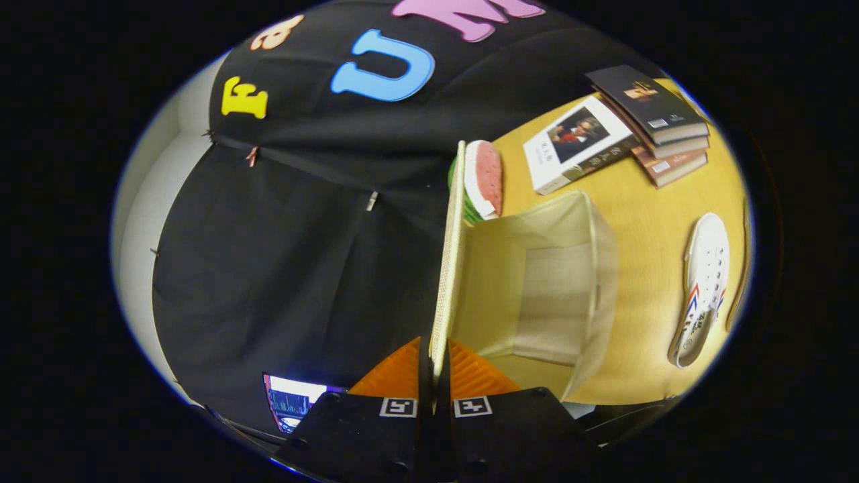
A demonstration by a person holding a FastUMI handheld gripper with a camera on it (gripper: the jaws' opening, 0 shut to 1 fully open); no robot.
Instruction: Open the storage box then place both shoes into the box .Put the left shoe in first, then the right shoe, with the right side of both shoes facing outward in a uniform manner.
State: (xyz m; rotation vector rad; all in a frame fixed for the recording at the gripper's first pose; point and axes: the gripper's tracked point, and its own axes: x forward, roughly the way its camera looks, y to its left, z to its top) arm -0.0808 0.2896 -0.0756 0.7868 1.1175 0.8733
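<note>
1. Both fingers of the gripper [433, 365] pinch the woven lid [448, 268] of the storage box [597, 268], lid raised on edge.
2. Risk, as I judge it: thin stiff lid slips from the pinch and drops shut.
3. Box: soft fabric walls, open and hollow, just beyond the jaws.
4. One white canvas shoe [704, 288] lies past the box on the wooden table [644, 208].

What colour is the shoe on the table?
White, with red and blue stripes on the shoe; gripper view.

Even overhead light, bright yellow wooden tabletop [644, 221], dim black cloth wall [288, 255]; strong fisheye bending at edges; sharp focus.
</note>
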